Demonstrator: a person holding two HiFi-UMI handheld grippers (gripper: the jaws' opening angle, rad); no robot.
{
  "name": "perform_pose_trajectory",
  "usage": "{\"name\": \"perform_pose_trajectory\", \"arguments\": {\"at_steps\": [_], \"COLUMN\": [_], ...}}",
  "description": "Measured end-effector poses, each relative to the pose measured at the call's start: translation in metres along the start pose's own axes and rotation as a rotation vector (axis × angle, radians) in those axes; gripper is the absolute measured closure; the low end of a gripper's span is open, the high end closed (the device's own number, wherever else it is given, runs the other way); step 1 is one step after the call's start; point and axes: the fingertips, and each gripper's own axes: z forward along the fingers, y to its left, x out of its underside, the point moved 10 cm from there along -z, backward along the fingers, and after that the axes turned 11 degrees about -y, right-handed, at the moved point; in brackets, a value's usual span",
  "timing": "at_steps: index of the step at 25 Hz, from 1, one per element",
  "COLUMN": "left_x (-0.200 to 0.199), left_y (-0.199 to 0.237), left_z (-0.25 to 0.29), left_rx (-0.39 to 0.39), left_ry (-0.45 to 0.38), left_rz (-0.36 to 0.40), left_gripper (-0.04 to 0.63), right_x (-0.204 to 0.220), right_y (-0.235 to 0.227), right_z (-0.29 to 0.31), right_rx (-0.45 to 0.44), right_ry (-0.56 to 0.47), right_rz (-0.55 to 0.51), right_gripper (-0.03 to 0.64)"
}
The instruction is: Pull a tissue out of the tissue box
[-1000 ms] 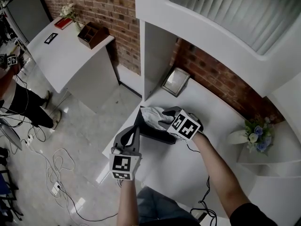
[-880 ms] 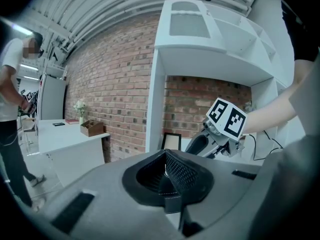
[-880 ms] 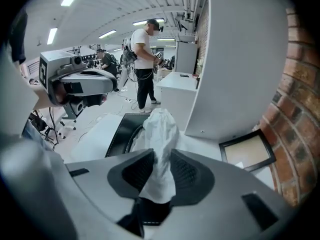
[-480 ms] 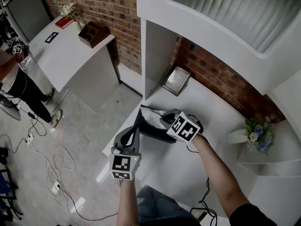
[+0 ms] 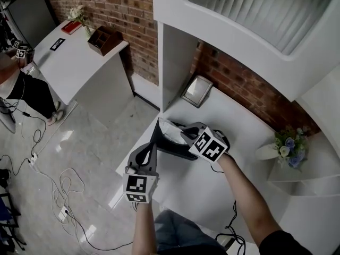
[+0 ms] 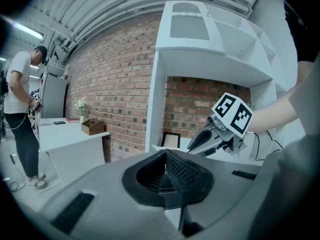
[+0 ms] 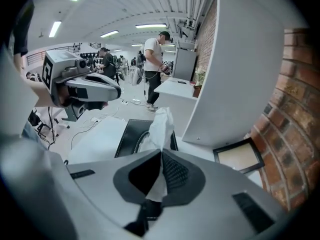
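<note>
A black tissue box (image 5: 172, 146) lies near the left edge of the white table (image 5: 234, 121). A white tissue (image 5: 169, 127) stands up out of its slot. My right gripper (image 5: 184, 134) reaches in from the right and is shut on that tissue. In the right gripper view the tissue (image 7: 160, 129) runs between the meeting pads of the gripper (image 7: 161, 153), above the box (image 7: 131, 138). My left gripper (image 5: 154, 141) is at the box's near-left end, shut, with nothing seen between its pads (image 6: 165, 155). Whether it touches the box is hidden.
A framed picture (image 5: 197, 91) leans at the back of the table under the white shelf unit (image 5: 175, 52). Flowers in a white vase (image 5: 284, 150) stand at the right. The table edge drops to the floor at left, where cables (image 5: 64, 187) lie. A person (image 5: 21, 84) stands far left.
My right gripper's jaws have shut on the tissue, which now shows narrower. The left gripper has not moved. The person at far left has shifted.
</note>
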Motion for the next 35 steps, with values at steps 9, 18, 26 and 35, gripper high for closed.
{"name": "perform_pose_trajectory", "arguments": {"at_steps": [9,18,26,35], "left_x": [-0.005,-0.009,-0.016,-0.032], "left_y": [-0.001,-0.003,-0.006,-0.011], "left_z": [-0.007,-0.013,-0.019,-0.027], "left_rx": [0.008,0.009,0.014,0.026], "left_ry": [-0.009,-0.021,-0.034,-0.056], "left_rz": [0.001,0.001,0.009,0.027], "left_gripper": [0.586,0.586,0.586,0.586], "right_x": [-0.011,-0.020,-0.027,-0.044], "right_y": [0.005,0.008,0.013,0.020], "right_z": [-0.012,-0.025,-0.037,-0.061], "right_rx": [0.040,0.075,0.096,0.145], "right_ry": [-0.027,-0.053,-0.069,-0.111], "right_rz": [-0.009,-0.020,-0.030,-0.036], "right_gripper": [0.615,0.615,0.615,0.615]}}
